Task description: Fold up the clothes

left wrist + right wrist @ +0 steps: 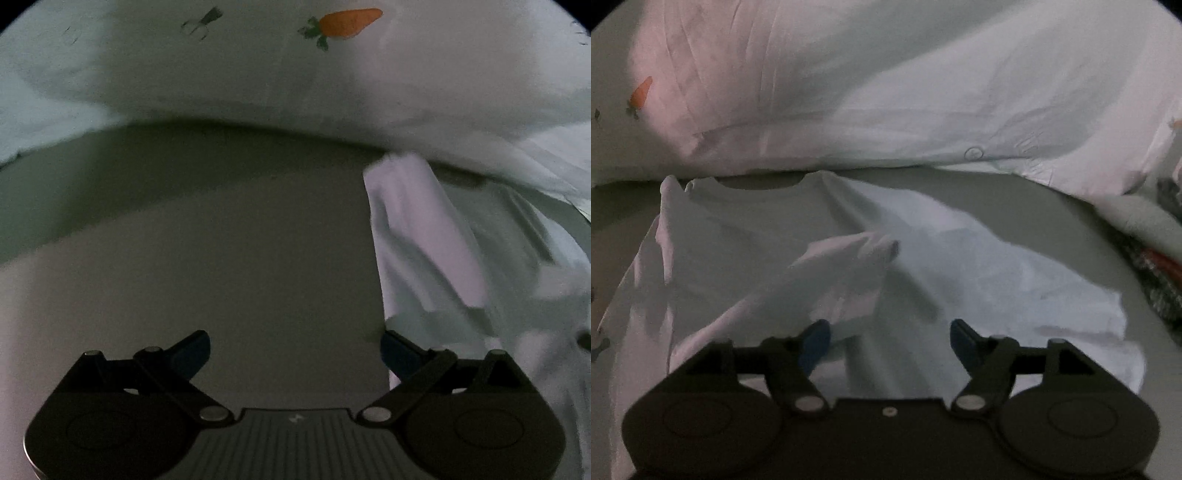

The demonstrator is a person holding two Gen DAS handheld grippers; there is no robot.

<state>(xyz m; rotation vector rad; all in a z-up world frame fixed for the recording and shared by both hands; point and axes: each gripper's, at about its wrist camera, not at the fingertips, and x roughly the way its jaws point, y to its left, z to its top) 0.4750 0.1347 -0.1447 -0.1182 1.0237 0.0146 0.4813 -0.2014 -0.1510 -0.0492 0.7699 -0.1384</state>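
The left tool (295, 354) stands wide over the bare grey surface (221, 258), empty, the white T-shirt (424, 240) at its right. The right tool (890, 339) hangs parted above the rumpled shirt, gripping nothing; a carrot-print pillow (886, 74) lies behind.

Left wrist view: looking steeply down along open left gripper (295, 354), close over bare surface (229, 258); shirt (424, 240) at right edge. Right wrist view: shallower downward angle past right gripper (890, 341), close above shirt (738, 229), collar at far side. Shared: shirt, carrot-print bedding (258, 74) (849, 74) behind.
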